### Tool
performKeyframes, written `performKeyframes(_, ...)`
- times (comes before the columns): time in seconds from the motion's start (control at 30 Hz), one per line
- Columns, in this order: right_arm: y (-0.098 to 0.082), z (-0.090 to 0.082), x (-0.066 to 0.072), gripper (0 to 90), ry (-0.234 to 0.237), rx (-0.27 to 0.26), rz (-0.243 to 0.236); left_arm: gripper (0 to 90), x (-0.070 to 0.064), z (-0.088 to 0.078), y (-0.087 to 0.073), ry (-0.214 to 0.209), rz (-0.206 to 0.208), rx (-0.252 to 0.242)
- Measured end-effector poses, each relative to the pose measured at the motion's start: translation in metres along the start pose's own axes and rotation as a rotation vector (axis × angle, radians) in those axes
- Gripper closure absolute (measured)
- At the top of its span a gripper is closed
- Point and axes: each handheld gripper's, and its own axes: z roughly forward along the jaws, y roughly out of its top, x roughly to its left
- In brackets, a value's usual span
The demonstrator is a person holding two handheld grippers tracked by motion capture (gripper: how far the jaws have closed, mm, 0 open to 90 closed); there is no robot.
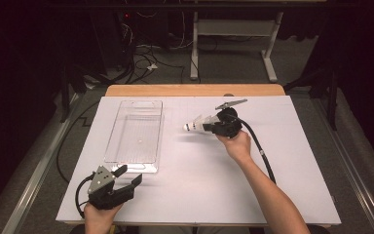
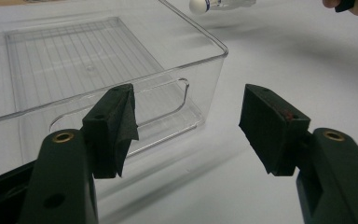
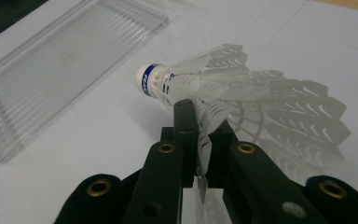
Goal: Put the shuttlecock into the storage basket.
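Observation:
A white feather shuttlecock (image 1: 195, 125) with a blue band round its cork hangs above the white table, cork pointing left toward the clear bin. My right gripper (image 1: 211, 126) is shut on its feather skirt; in the right gripper view the two jaws pinch the feathers of the shuttlecock (image 3: 196, 84) at my right gripper (image 3: 200, 140). My left gripper (image 1: 129, 175) rests near the table's front left corner, open, nothing between its jaws. In the left gripper view my left gripper (image 2: 189, 123) faces the near end of the clear plastic bin (image 2: 205, 42), and the shuttlecock's cork (image 2: 200, 5) shows at the top.
The clear rectangular bin (image 1: 112, 146) lies lengthwise on the left half of the white board (image 1: 292, 161), with nothing in it. A black cable (image 1: 260, 146) trails from the right gripper along the forearm. Beyond the wooden far edge stand table legs and floor cables.

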Motion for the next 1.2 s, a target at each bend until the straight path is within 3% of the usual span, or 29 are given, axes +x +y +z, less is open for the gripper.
performKeyframes(0.27, 0.004, -0.005, 0.006, 87.4, 0.021, -0.011, -0.006, 36.8, 0.001, 0.0, 0.0, 0.006, 0.005, 0.002)
performKeyframes(0.67, 0.017, -0.01, 0.025, 87.6, 0.034, -0.002, -0.061, 36.8, 0.002, -0.003, -0.001, 0.023, 0.012, -0.002)
performKeyframes(1.0, 0.024, -0.011, 0.034, 87.7, 0.056, -0.008, -0.07, 36.8, 0.002, -0.003, -0.001, 0.026, 0.011, 0.0)
performKeyframes(1.2, 0.032, -0.009, 0.048, 87.7, 0.08, -0.008, -0.098, 36.8, 0.002, -0.004, -0.001, 0.026, 0.01, -0.001)
